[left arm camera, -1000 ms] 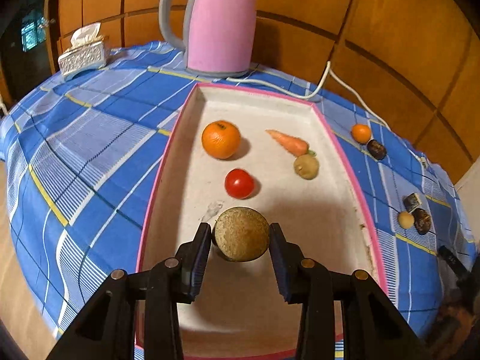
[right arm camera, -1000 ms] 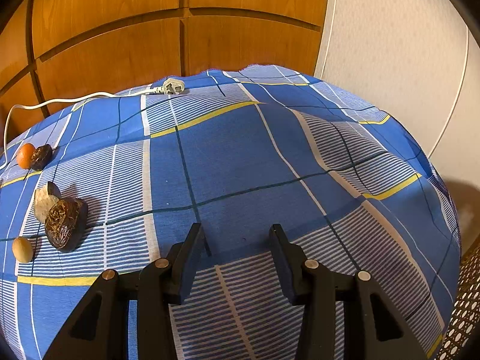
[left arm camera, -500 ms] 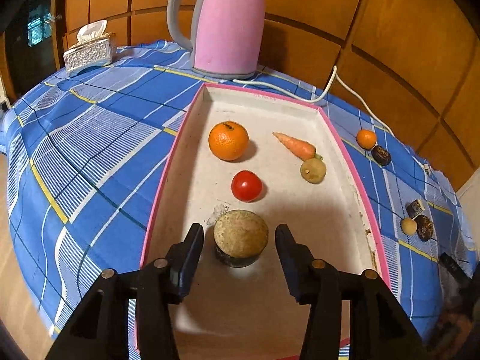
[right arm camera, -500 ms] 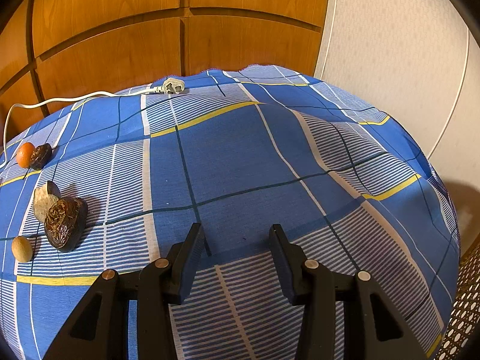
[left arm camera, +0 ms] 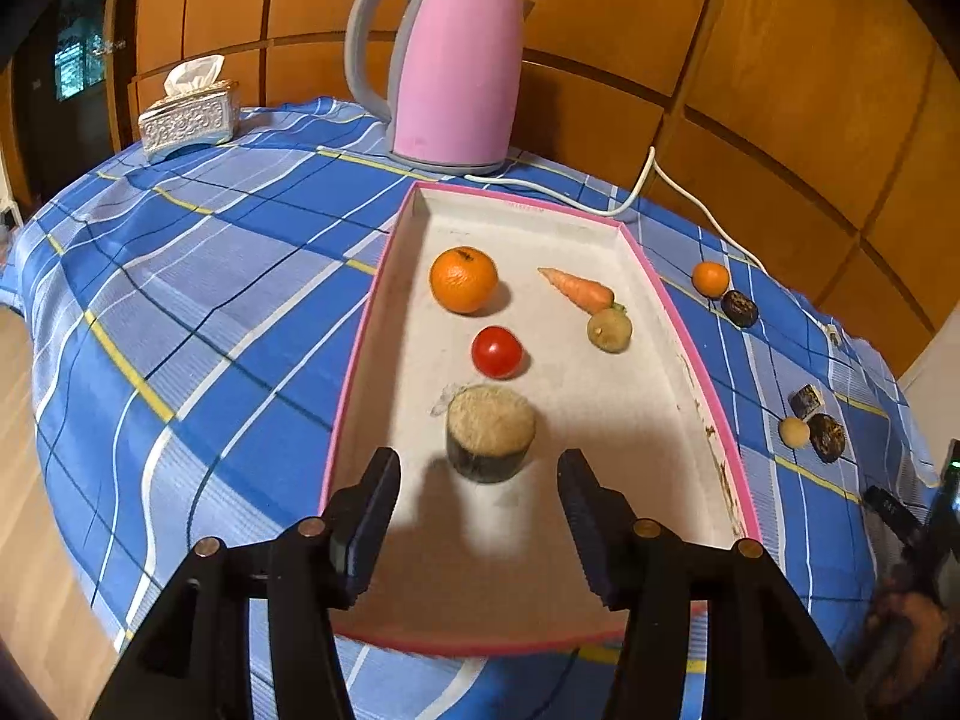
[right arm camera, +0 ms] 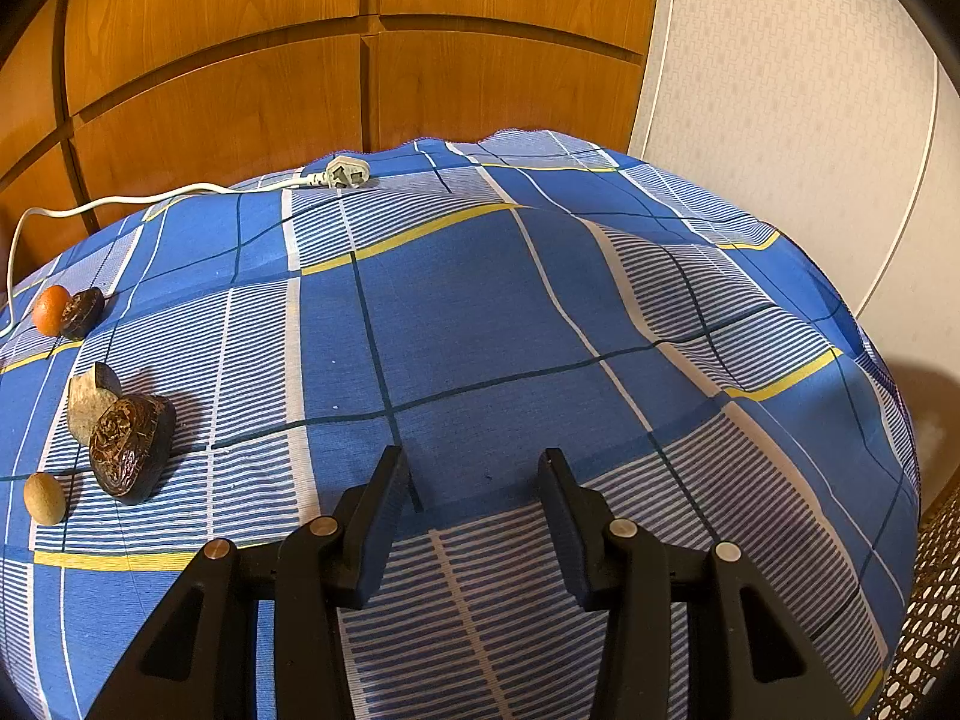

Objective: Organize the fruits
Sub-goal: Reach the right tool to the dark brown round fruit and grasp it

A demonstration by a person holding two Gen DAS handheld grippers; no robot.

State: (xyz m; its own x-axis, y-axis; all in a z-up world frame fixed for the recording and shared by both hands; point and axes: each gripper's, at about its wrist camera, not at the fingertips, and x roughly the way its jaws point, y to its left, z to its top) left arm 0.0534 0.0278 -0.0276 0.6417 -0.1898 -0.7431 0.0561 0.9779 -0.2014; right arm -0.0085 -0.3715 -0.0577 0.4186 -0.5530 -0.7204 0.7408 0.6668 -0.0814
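Note:
A pink-rimmed white tray (left arm camera: 690, 354) lies on the blue checked tablecloth. In it are an orange (left arm camera: 463, 279), a red tomato (left arm camera: 496, 351), a carrot (left arm camera: 579, 291), a small greenish fruit (left arm camera: 609, 330) and a brown round piece with a dark side (left arm camera: 490, 432). My left gripper (left arm camera: 478, 480) is open and empty, just behind and above that brown piece. My right gripper (right arm camera: 468, 480) is open and empty over bare cloth. Loose on the cloth are a small orange (right arm camera: 51, 309), a dark shell (right arm camera: 82, 312), a tan wedge (right arm camera: 90, 401), a dark wrinkled fruit (right arm camera: 129, 445) and a small tan ball (right arm camera: 44, 498).
A pink kettle (left arm camera: 450, 66) stands behind the tray, its white cord (left arm camera: 654, 180) running right to a plug (right arm camera: 343, 173). A tissue box (left arm camera: 187, 114) sits at the far left. Wooden panels back the table; the cloth drops off at the right edge (right arm camera: 888, 396).
My left gripper opened, let go of the brown round piece onto the tray and drew back and up. The right gripper has not moved.

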